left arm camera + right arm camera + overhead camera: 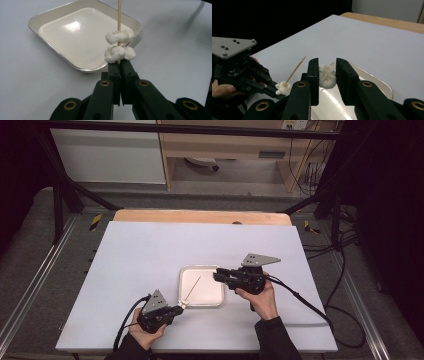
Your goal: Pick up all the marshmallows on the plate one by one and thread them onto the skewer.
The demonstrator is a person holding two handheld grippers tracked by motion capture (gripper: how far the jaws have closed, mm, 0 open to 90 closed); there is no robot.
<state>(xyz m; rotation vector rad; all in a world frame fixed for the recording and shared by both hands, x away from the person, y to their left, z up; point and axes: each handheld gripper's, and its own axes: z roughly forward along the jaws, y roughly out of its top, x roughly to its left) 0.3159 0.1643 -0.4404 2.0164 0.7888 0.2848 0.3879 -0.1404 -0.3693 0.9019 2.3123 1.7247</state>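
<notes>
My left gripper [176, 309] and right gripper [218, 276] are matt black, each topped by a grey three-cornered plate with small dark screws. Brass-ringed pivots dot the linkages. Black cables trail behind; my sleeves are dark.

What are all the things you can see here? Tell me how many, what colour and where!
Table: one, white top, in the middle.
Tray: one, white, on the table between the grippers.
Skewer: one, light wood, clamped at its bottom end by the left gripper, slanting over the tray.
Popcorn on the skewer: two or three, white, threaded just above the jaws.
Loose popcorn piece: one, white, between the right gripper's jaws.
Left gripper: one, black, shut on the skewer.
Right gripper: one, black, over the tray's right edge.
Hands: two, holding the grippers.
</notes>
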